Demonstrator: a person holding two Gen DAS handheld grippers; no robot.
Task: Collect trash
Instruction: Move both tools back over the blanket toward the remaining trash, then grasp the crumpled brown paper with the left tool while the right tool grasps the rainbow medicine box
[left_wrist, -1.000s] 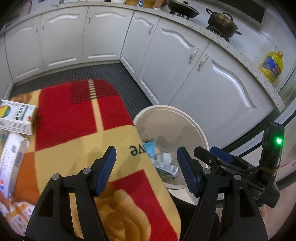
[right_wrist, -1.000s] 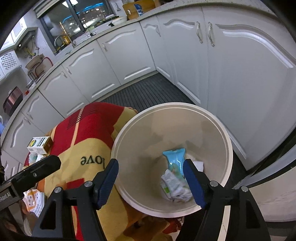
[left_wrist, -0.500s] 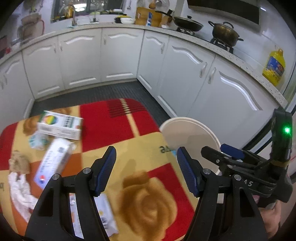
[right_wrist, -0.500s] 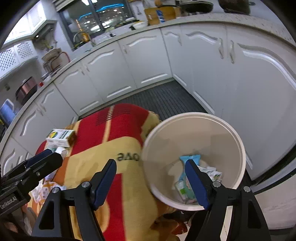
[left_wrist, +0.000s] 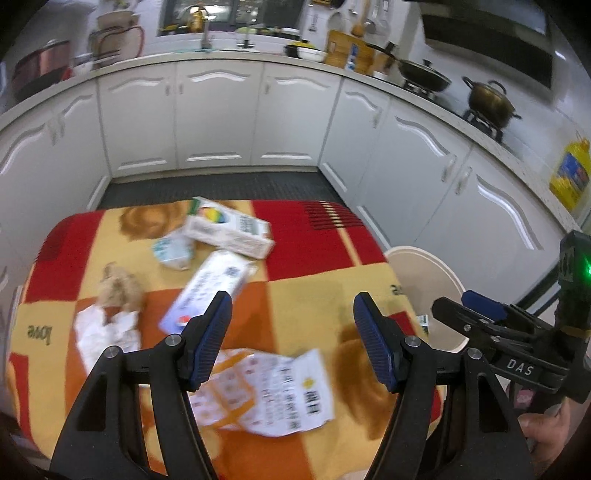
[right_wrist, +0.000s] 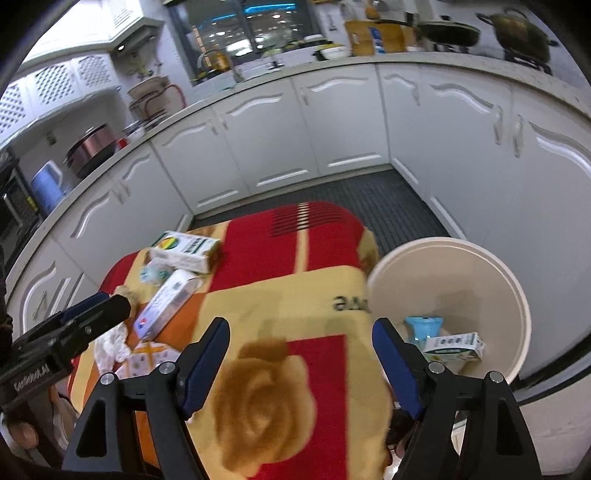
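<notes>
Left wrist view: bench under fuzzy red-yellow blanket (left_wrist: 306, 258), ringed by glossy white cabinets (left_wrist: 218, 118). Boxes (left_wrist: 229, 230), crumpled paper (left_wrist: 107, 332) scattered there; round cream bin (right_wrist: 447, 295) alongside. Both jaws parted, empty, right just widened.

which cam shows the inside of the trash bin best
The right wrist view. It looks down into the cream trash bin, showing the blue packet and small carton already inside. The left wrist view shows only part of the bin's rim past the blanket's edge, its contents largely hidden.
</notes>
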